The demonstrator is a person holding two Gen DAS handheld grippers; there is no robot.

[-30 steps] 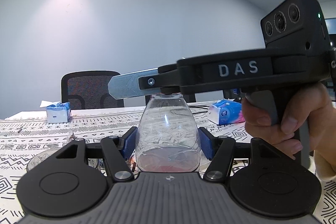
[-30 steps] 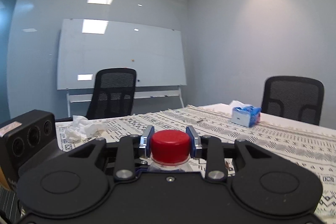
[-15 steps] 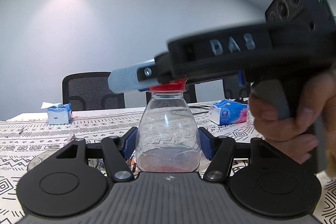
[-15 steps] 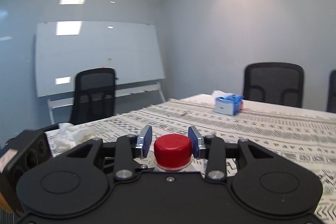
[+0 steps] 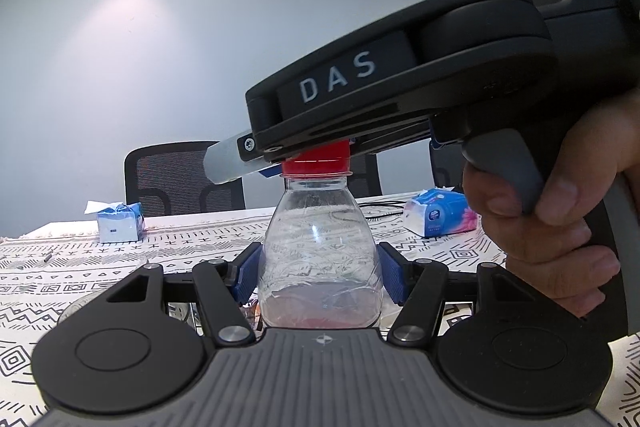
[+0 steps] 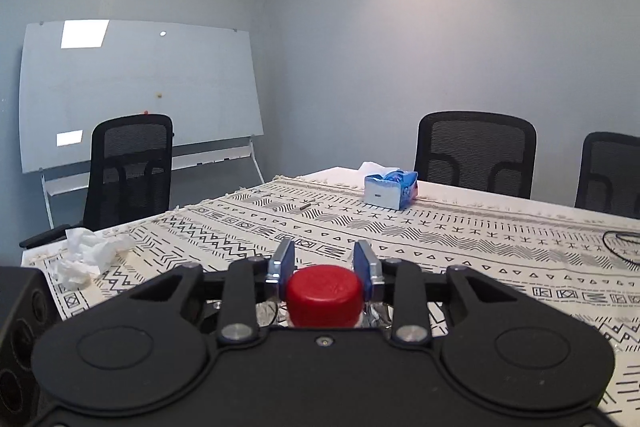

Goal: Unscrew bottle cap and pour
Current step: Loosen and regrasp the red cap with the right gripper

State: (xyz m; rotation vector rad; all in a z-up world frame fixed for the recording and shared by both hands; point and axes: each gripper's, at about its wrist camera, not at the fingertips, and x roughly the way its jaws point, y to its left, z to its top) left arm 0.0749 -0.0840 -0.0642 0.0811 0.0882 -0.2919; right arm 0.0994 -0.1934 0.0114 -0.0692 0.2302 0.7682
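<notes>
Bottle [image 5: 320, 255]: clear plastic, upright on the patterned surface [image 5: 80, 263], reddish liquid at its base, red cap [image 6: 323, 290] fitted. Left gripper [image 5: 320, 277] jaws clamp its body; right gripper [image 6: 323, 263] jaws flank the cap, contact indeterminable.

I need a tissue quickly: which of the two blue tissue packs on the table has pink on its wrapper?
The tissue pack right of the bottle in the left wrist view: its wrapper shows pink. The other pack, at the far left, is plain blue and white.
</notes>
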